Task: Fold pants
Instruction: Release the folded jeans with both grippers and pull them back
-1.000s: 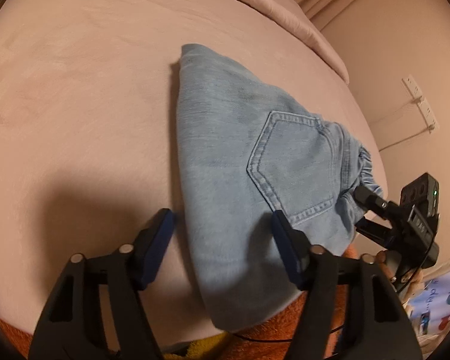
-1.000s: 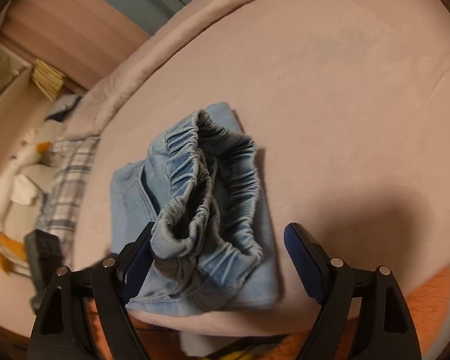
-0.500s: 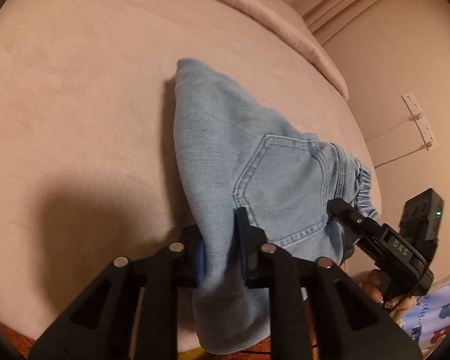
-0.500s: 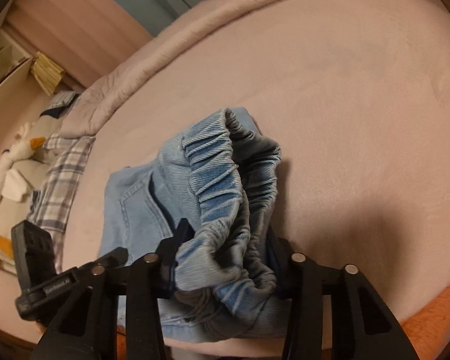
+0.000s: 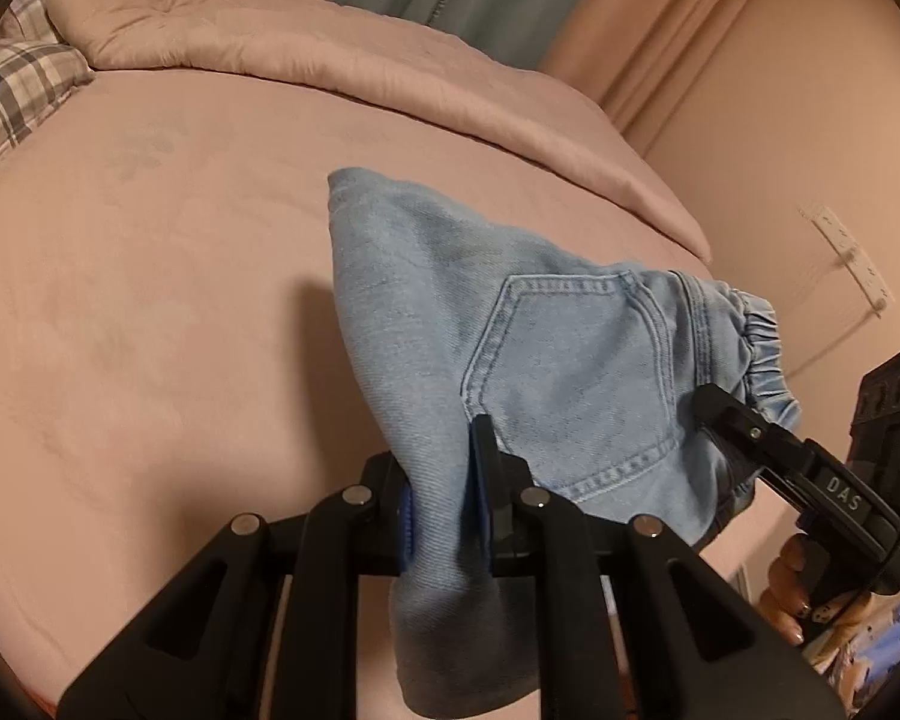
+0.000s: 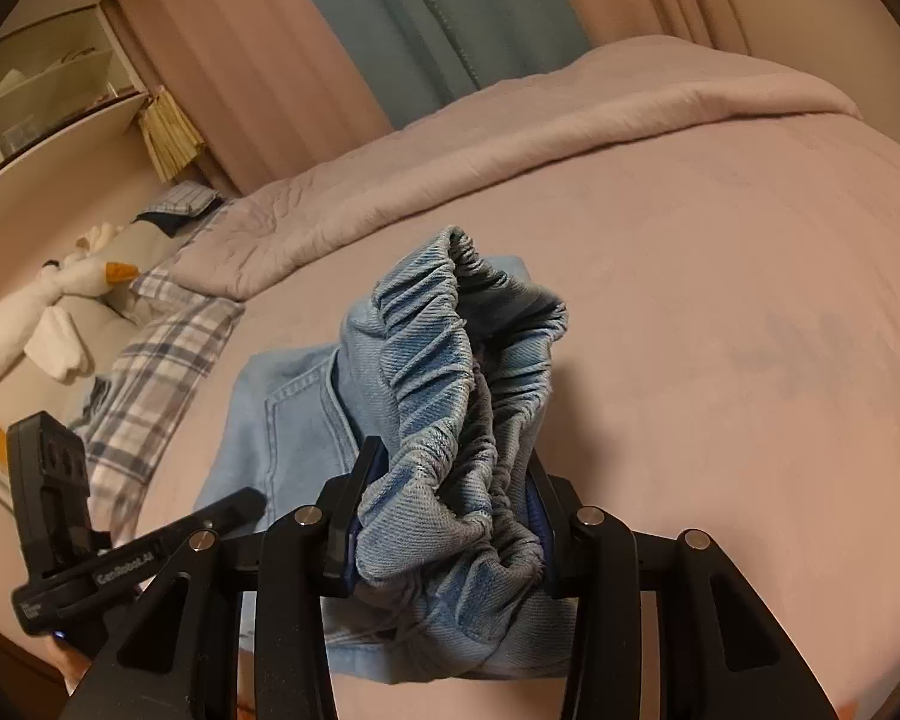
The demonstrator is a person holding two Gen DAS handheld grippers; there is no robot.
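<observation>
Folded light-blue denim pants [image 5: 510, 330] hang lifted above the pink bed [image 5: 150, 300], back pocket facing up. My left gripper [image 5: 444, 498] is shut on the folded near edge of the pants. My right gripper [image 6: 444, 522] is shut on the bunched elastic waistband [image 6: 450, 360]. The right gripper also shows in the left wrist view [image 5: 780, 456], pinching the waistband end. The left gripper shows in the right wrist view [image 6: 150, 552] at the lower left, by the pants' other end.
A pink duvet [image 5: 330, 48] is rolled along the far side of the bed. A plaid pillow [image 6: 156, 360] and a white plush goose [image 6: 36, 312] lie at the head. Curtains [image 6: 450, 18] and a wall with a power strip [image 5: 846, 252] border the bed.
Both grippers closed on the pants, the left on the folded edge and the right on the waistband. Both then rose, lifting the pants off the bed.
</observation>
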